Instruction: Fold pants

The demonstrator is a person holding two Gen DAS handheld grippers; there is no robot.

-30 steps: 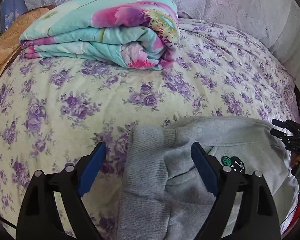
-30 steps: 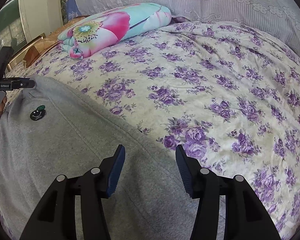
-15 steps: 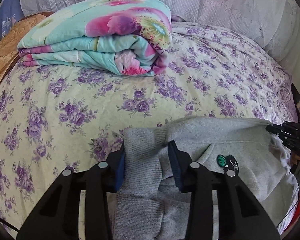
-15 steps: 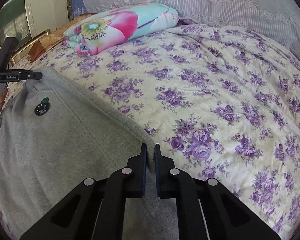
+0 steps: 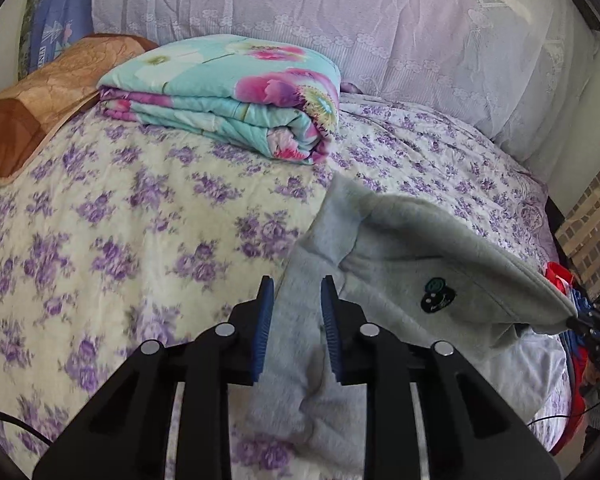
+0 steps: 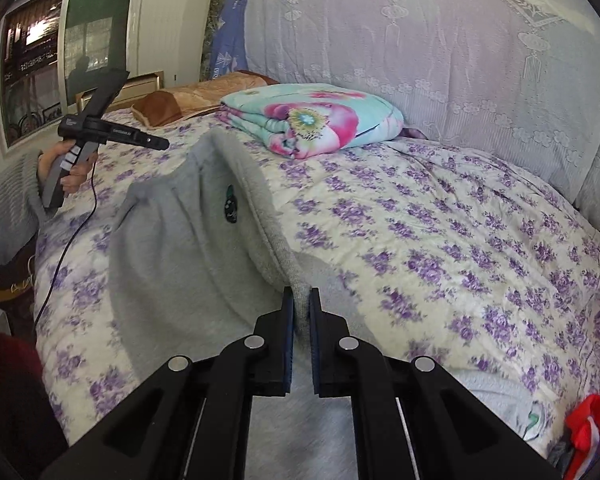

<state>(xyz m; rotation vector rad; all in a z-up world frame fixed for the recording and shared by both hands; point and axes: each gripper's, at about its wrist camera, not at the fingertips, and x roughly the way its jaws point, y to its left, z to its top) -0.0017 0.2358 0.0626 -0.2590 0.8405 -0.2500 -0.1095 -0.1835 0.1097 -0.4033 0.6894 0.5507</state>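
Grey fleece pants [image 5: 400, 248] with a small dark round patch [image 5: 434, 294] hang lifted above the floral bedspread. My left gripper [image 5: 296, 300] is shut on the ribbed end of the pants. My right gripper [image 6: 301, 302] is shut on the pants' edge [image 6: 244, 208] at the other end; it also shows at the far right of the left wrist view [image 5: 592, 320]. The cloth stretches between both grippers and sags in the middle. The left gripper's body [image 6: 100, 128] shows in a hand in the right wrist view.
A folded turquoise and pink quilt [image 5: 228, 92] lies at the back of the bed [image 5: 100, 240]. A brown pillow [image 5: 40, 96] lies at the back left. A lace-covered headboard [image 5: 340, 20] stands behind. Red cloth [image 6: 588, 424] lies off the bed's near right edge.
Both grippers closed on the pants, which lay flat on the bed, and lifted them upward. The cloth now hangs between them and both views show more of the headboard.
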